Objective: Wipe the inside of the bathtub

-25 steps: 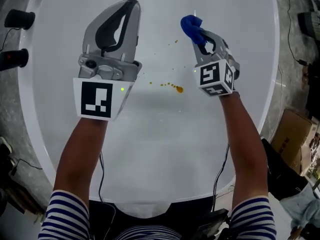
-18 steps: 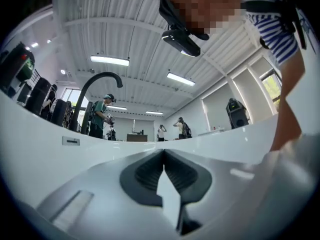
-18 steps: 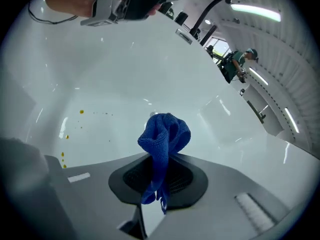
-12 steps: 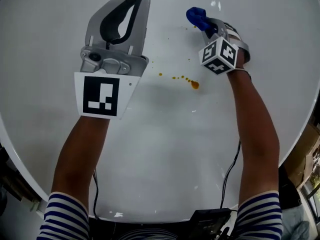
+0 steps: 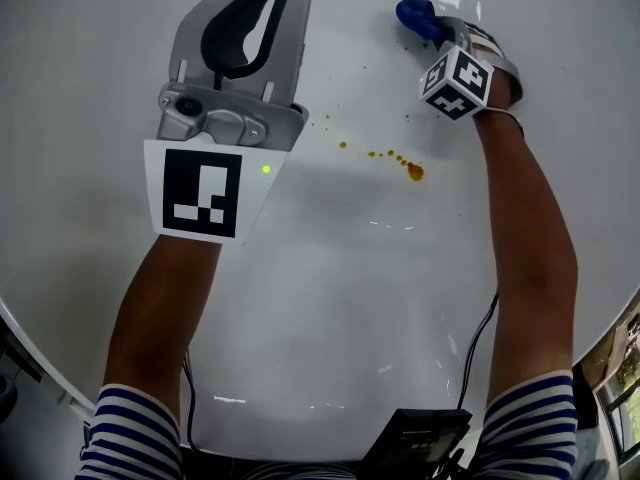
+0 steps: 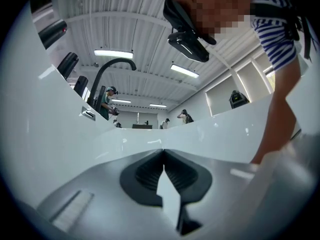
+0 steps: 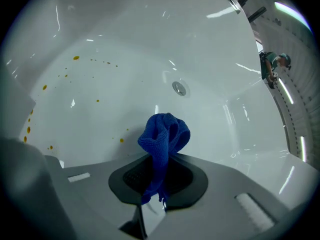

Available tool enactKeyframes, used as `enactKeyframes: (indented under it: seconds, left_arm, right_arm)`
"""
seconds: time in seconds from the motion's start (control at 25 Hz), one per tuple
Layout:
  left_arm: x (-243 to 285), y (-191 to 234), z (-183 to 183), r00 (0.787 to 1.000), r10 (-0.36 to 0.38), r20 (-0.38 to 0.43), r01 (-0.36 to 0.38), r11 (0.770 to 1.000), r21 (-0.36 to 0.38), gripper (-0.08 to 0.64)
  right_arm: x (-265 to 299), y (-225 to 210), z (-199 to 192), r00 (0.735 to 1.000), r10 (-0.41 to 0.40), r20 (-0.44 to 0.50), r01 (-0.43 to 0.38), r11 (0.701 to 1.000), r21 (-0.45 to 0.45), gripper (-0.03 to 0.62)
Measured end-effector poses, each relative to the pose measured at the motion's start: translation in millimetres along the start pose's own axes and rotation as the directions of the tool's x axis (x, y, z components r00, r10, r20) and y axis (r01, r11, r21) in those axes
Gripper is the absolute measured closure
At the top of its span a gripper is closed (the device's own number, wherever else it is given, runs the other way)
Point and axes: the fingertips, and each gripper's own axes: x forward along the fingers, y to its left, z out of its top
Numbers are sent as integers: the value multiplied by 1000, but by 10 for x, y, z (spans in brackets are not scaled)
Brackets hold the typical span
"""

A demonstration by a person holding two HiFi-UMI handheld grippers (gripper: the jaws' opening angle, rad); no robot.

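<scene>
The white bathtub (image 5: 320, 318) fills the head view, its glossy floor catching small glints of light. A trail of orange drips (image 5: 413, 172) lies on it between the 2 arms, with finer specks scattered above.

The right gripper (image 5: 428, 26) reaches to the upper right with its jaws clamped on a bunched blue cloth (image 7: 165, 131). The cloth rises past the jaw tips in a loose knot. It hangs close over the tub wall, though whether it touches the wall is hard to judge. Beyond it, in the right gripper view, sits a round metal drain (image 7: 179, 88), with more orange spots to the left.

The left gripper (image 6: 163, 152) is held higher, over the tub's left half, well apart from the drips. Its jaws meet at the tips with nothing between them.

Over the tub rim, the left gripper view shows a curved black faucet (image 6: 112, 69), a ribbed ceiling with strip lights (image 6: 116, 53), a wall niche (image 6: 235, 96), and several people (image 6: 106, 104) standing far off. Striped sleeves (image 5: 130, 433) cover both upper arms.
</scene>
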Motion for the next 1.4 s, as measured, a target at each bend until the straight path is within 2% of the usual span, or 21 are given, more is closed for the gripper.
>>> enactKeyframes:
  seconds: [0.28,0.44,0.64,1.12,1.4]
  left_arm:
    - [-36,-17,-114,1000,3,5,-3,1000,1,557]
    - [-14,-59,-104,1000,-9,4,9,1000,12,557]
    - [22,-59,-94,1000,-7,-1,7,1000,4,557]
    - [-40,-130,308,999,-32,5,32,999,-7,557]
    - [-169,-137,548,999,-21,30,21,1000,-20,557]
  right_arm:
    - [185,201,-44,998,52,-20,-52,998,-33,538]
    - [190,282,-48,995,93,-42,-96,993,-74,540]
    - [153,435,-49,988,147,-57,-151,985,-82,541]
    - [-324,1143,-96,963,255,-87,-263,960,-98,541]
    - [-614,1596,-132,947,298,-120,-309,946,-92,541]
